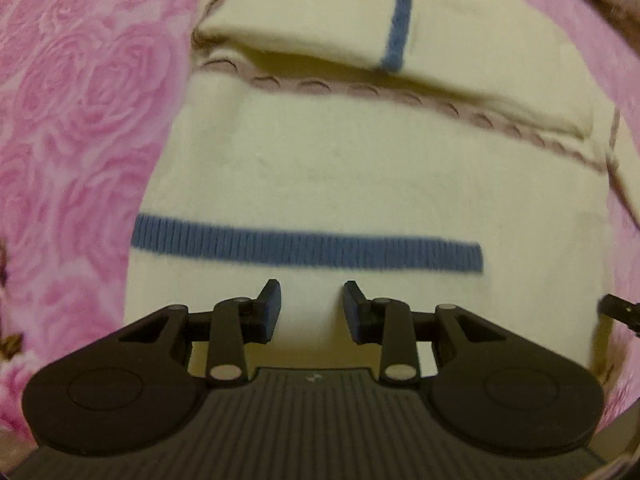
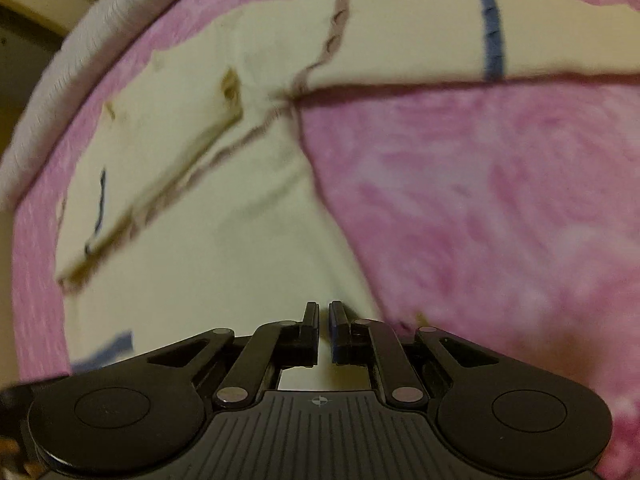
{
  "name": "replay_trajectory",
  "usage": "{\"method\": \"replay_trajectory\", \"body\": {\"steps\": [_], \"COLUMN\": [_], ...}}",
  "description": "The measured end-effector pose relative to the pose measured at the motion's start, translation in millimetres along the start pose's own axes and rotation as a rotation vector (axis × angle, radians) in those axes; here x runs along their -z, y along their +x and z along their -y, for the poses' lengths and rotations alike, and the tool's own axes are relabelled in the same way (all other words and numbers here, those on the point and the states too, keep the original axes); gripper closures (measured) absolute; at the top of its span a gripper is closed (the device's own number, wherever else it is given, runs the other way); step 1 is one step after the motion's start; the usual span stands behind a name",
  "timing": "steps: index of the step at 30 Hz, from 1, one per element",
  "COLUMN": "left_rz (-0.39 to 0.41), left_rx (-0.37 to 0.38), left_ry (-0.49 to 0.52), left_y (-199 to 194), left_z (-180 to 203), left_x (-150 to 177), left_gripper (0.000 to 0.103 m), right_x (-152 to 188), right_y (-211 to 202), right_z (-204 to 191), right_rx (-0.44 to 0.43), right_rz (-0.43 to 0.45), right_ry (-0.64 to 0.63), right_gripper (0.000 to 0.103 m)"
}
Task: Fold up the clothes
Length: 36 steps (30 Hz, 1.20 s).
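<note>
On the pink rose blanket (image 1: 80, 120) the cream sweater (image 1: 320, 168) lies with one sleeve folded over; my left tool (image 1: 312, 312) gapes empty, my right tool (image 2: 324, 332) nearly closed, possibly empty, risking a slipped hem.
</note>
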<state>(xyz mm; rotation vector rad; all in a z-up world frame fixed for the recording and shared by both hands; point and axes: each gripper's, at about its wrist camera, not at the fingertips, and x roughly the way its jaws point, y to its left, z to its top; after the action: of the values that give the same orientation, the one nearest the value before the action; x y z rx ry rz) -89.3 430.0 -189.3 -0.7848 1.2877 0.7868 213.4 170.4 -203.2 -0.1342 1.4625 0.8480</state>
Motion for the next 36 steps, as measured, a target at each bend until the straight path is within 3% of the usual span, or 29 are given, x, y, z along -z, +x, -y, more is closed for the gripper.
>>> {"method": "replay_trajectory", "body": {"steps": [4,10,16,28,36], "left_rz": [-0.034,-0.004,0.026,0.013,0.036], "left_rx": [-0.071,-0.114,-0.157,-0.147,-0.136], "left_ry": [0.030,0.055,0.105,0.137,0.136], "left_y": [-26,-71,-93,-99,-101], "left_z": [22,47,65,81,94], "left_x": [2,-1,2,5,-15], "left_gripper": [0.074,0.072,0.070,0.070,0.070], "right_x": [-6,-9,-9,-20,-48], "right_y": [-35,-71,-84,-90,-99], "right_z": [-17,-42,-43,-25,31], "right_rx": [0.081,0.067,0.091,0.118,0.140], "right_rz": [0.009,0.017,0.023,0.028,0.083], "right_ry": [-0.113,-0.167,-0.174,-0.133,0.019], "right_gripper": [0.089,0.069,0.067,0.066,0.066]}}
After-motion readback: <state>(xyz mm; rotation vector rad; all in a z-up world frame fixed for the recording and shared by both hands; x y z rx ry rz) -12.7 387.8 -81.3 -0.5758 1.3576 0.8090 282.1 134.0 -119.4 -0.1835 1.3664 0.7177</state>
